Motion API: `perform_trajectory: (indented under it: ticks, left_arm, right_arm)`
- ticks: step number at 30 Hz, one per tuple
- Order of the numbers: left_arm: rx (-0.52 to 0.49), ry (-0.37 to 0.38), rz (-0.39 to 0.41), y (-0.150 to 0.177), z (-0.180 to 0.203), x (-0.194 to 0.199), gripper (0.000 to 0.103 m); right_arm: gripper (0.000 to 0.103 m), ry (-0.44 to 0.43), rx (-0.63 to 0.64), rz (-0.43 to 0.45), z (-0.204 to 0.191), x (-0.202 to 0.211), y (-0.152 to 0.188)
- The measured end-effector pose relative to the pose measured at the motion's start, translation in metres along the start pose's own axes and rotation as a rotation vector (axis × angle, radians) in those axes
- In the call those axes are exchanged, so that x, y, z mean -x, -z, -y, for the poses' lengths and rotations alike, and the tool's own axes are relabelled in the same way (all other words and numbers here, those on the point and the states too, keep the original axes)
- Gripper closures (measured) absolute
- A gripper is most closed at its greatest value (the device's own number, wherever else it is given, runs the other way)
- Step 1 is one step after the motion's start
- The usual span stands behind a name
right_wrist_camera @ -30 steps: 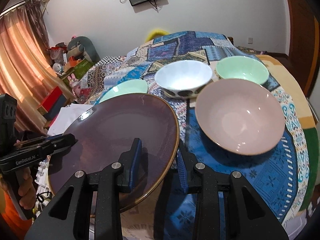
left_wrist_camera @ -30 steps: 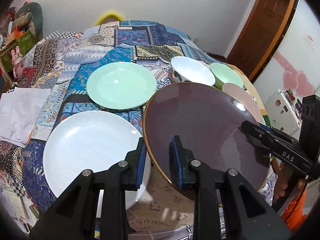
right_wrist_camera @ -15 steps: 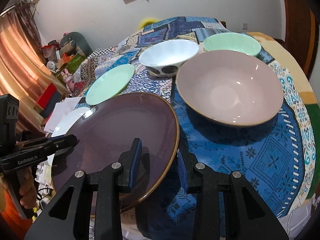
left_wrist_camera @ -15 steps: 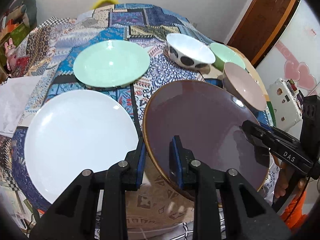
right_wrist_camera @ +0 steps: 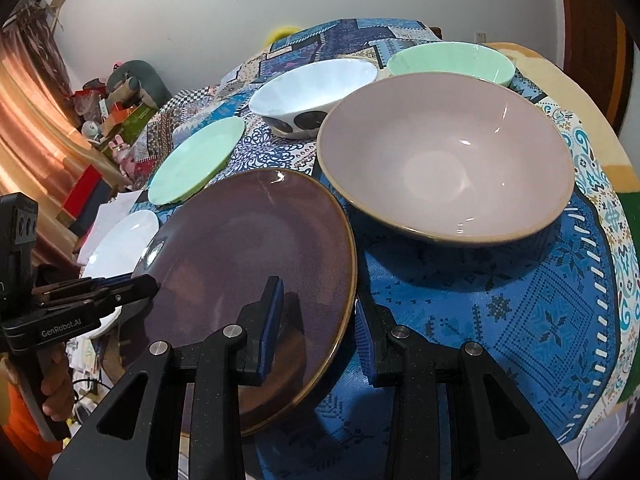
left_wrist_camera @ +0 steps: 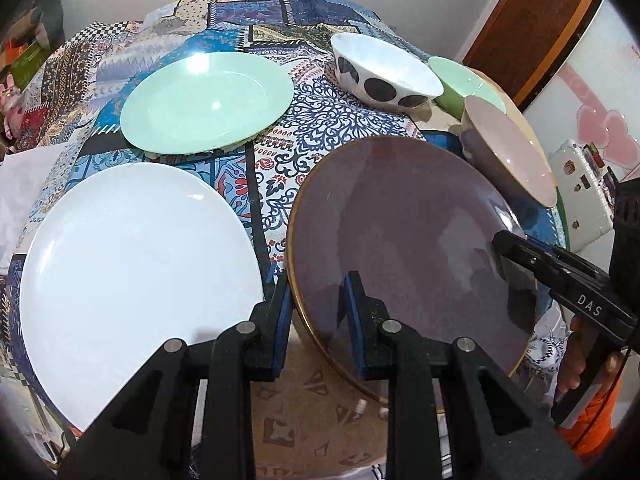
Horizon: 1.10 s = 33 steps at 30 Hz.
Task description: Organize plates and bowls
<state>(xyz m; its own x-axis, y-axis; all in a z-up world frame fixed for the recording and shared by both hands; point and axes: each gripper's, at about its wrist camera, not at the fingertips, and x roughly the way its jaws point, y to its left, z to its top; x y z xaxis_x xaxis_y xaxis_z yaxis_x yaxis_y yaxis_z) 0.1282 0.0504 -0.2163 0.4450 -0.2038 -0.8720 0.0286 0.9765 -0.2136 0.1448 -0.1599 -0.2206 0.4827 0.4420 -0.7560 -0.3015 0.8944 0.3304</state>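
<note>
Lower now than a second ago, both my grippers carry the dark plate (left_wrist_camera: pixel 404 240) nearer the cloth (right_wrist_camera: pixel 500 312). I count three plates and three bowls. It's matte purple-brown, gold-rimmed, held tilted beside the white plate (left_wrist_camera: pixel 132 264). Left gripper (left_wrist_camera: pixel 316 320) and right gripper (right_wrist_camera: pixel 318 320) each clamp its rim.

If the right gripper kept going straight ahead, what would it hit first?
Probably the pink bowl: beyond the brown plate that the right gripper clamps, it lies straight ahead, though depth is unclear.
</note>
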Motion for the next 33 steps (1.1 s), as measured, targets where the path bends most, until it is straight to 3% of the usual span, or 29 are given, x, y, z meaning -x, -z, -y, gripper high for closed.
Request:
perform_trajectory:
  ticks: [13,19,23,26,33]
  left_arm:
    - [0.016,-0.006,-0.024,-0.002,0.0,-0.005,0.078]
    - [-0.006,-0.033,0.007,-0.002,0.004,0.006,0.077]
    - [0.005,-0.035,0.033,-0.002,0.002,0.018,0.07]
    - [0.011,-0.036,0.056,0.0,0.002,0.029,0.059]
    - [0.016,-0.04,0.167,0.005,-0.003,0.068,0.044]
  right_arm:
    - [0.07,0.032,0.068,-0.013,-0.004,0.001,0.001]
    - [0.068,0.028,0.063,-0.006,-0.003,0.009,0.001]
    - [0.066,0.033,0.081,0.022,-0.01,0.022,0.0]
    - [0.056,0.04,0.097,0.056,-0.016,0.032,-0.001]
    - [0.045,0.026,0.132,0.098,-0.037,0.044,-0.01]
